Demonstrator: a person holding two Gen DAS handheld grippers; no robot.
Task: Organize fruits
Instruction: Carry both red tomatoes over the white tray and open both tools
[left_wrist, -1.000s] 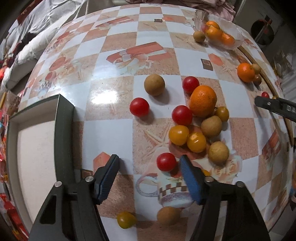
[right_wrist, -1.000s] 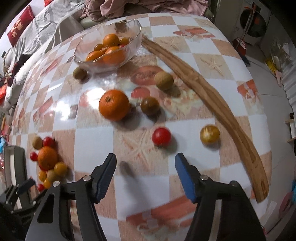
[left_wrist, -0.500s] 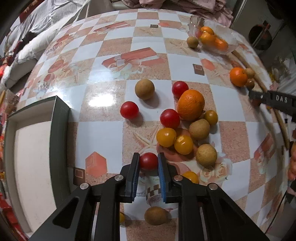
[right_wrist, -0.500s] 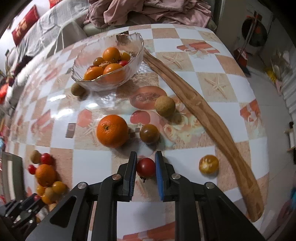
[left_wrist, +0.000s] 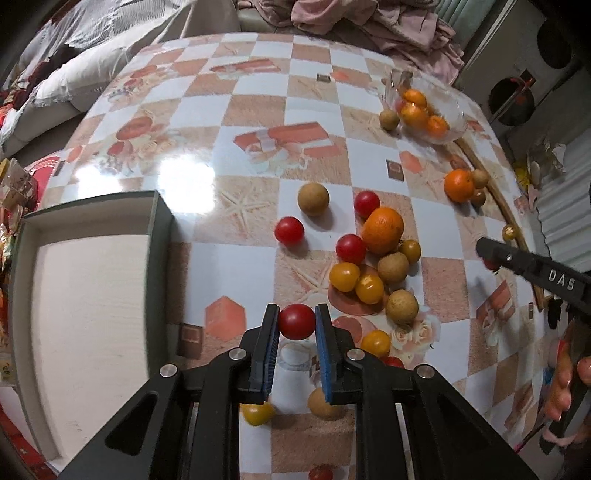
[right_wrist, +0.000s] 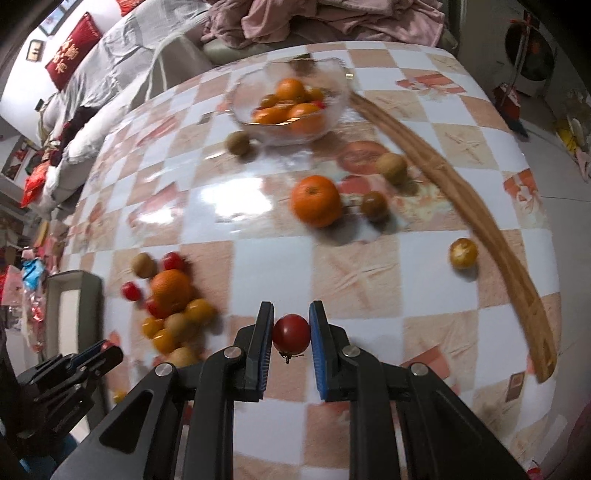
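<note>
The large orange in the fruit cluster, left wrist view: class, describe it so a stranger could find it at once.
Start at the grey box on the checked table and look right to the fruit cluster. The large orange sits at its top, much bigger than the red tomatoes and brown fruits touching it.

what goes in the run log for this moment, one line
left gripper: shut on red tomato | right gripper: shut on dark red tomato | box: no fruit visible

White letters "DAS" stand on the black right gripper at the right edge of the left wrist view; the red cushion bears gold characters too blurred to read
</note>
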